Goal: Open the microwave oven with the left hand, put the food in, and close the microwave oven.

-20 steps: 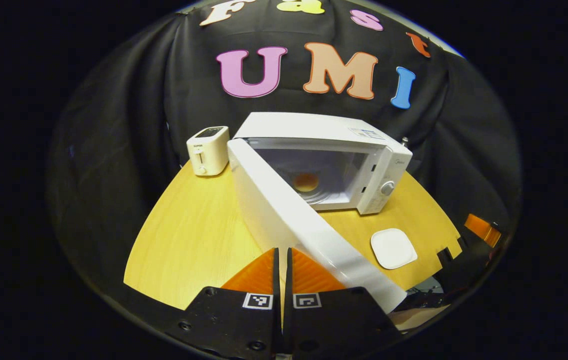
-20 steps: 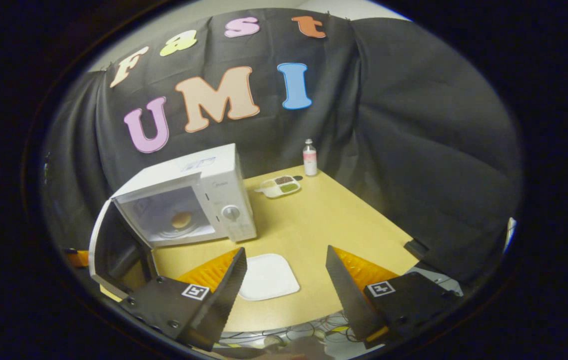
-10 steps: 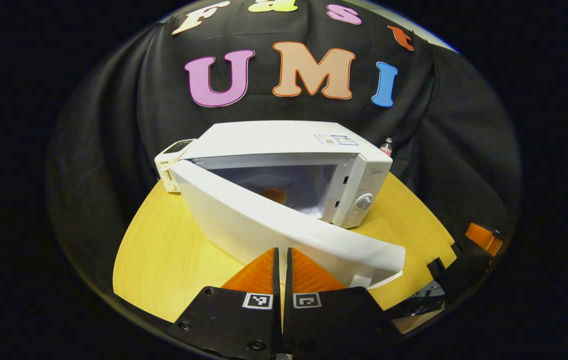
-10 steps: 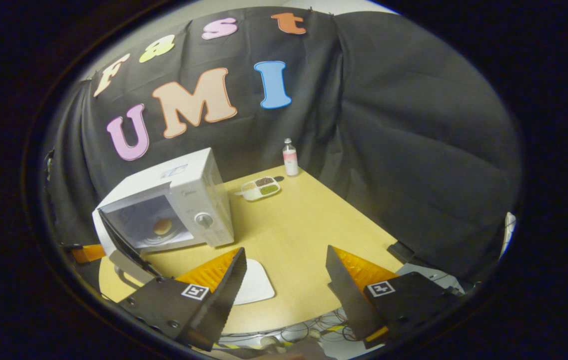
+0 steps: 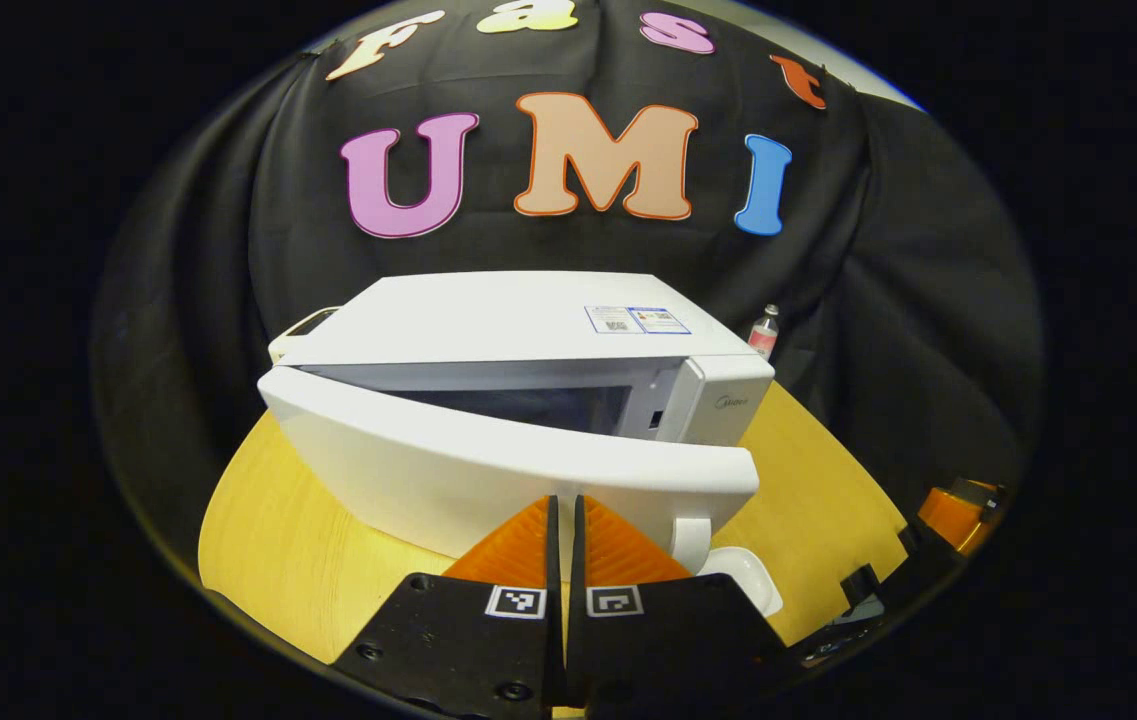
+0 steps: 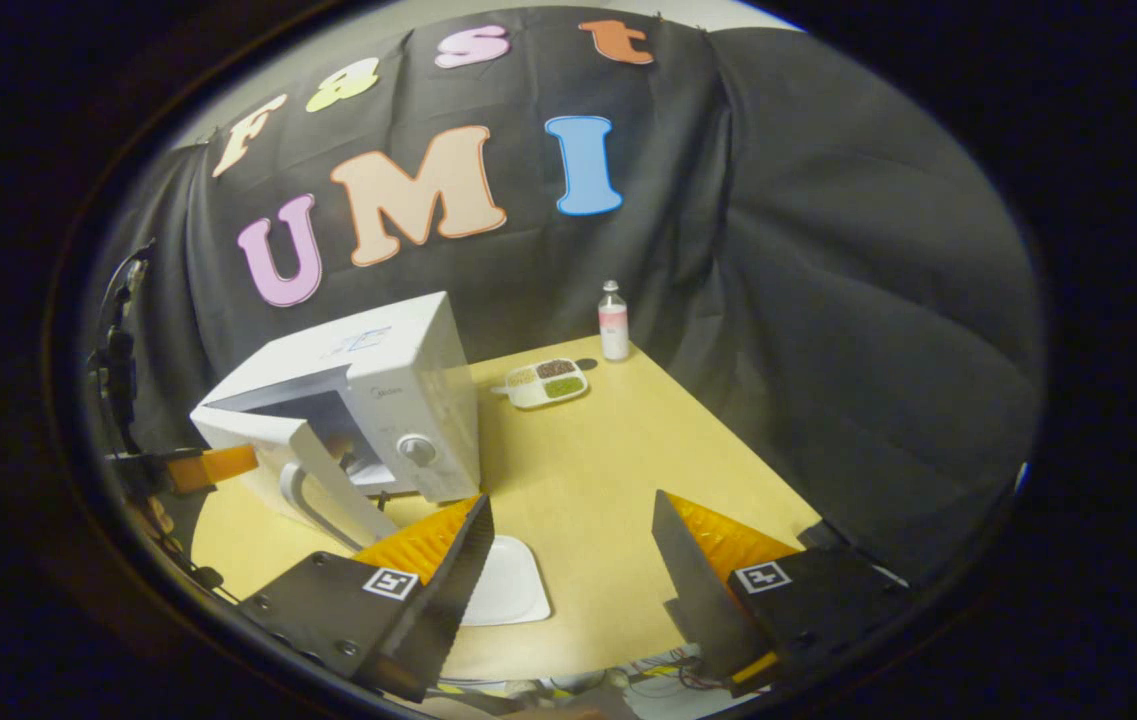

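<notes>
Ahead of your tools hangs a black cloth wall [image 6: 808,300], draped in soft folds and wrapping round both sides of the booth. Above its top edge in the right gripper view you can see a strip of pale plain wall [image 6: 488,15]. Beneath your tools lies a light wooden table [image 6: 618,470] with a yellowish grain, its far corner running up to the cloth. Below its near edge, close under your right tool, a tangle of cables [image 6: 628,675] shows. The light is dim and warm, brightest on the tabletop, and the cloth fades to dark at the edges.
</notes>
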`<state>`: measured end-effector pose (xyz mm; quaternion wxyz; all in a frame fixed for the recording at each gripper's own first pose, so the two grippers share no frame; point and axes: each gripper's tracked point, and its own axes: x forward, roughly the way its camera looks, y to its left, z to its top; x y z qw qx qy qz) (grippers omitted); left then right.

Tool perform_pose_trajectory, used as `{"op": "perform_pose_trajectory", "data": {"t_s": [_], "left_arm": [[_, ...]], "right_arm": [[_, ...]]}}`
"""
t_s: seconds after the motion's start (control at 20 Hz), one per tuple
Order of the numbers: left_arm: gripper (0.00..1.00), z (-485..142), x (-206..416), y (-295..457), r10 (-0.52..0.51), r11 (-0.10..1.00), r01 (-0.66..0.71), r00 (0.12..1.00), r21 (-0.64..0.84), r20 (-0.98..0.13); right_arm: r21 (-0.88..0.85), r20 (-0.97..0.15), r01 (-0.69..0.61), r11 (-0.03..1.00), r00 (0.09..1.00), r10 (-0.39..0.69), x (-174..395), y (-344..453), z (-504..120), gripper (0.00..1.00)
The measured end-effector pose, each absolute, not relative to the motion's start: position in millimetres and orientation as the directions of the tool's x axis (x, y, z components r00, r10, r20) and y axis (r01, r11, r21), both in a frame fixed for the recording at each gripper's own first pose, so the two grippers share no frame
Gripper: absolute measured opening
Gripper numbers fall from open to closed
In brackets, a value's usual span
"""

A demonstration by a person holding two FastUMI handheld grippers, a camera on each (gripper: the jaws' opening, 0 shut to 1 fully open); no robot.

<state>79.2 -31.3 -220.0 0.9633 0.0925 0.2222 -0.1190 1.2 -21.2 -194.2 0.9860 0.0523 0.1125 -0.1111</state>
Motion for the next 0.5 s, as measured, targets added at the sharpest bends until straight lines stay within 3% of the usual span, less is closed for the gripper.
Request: {"op": "perform_pose_trajectory", "data": {"t_s": [0.2,0.25,0.4,0.45,0.5], "left_arm": [[0.02,-222.3,98.2,-46.3,-0.192,0.953,0.274,0.877,0.130,-0.440],[0.02,-223.1,103.2,-49.6,-0.190,0.954,0.271,0.879,0.130,-0.438],[0.02,-223.0,113.6,-60.1,-0.194,0.958,0.265,0.884,0.113,-0.426],[0.01,-222.7,116.5,-63.0,-0.196,0.959,0.262,0.886,0.105,-0.421],[0.01,-224.1,120.0,-65.1,-0.194,0.962,0.256,0.889,0.098,-0.416]], "right_arm": [[0.076,-0.211,0.227,0.971,0.955,-0.207,12.9,-29.0,-186.1,0.98],[0.080,-0.209,0.229,0.970,0.955,-0.209,15.4,-31.2,-185.4,0.92],[0.107,-0.220,0.234,0.966,0.953,-0.207,19.0,-36.9,-185.0,0.92],[0.130,-0.231,0.226,0.965,0.954,-0.192,18.8,-33.8,-186.6,0.98],[0.134,-0.223,0.232,0.963,0.954,-0.198,20.6,-36.0,-183.3,0.92]]}}
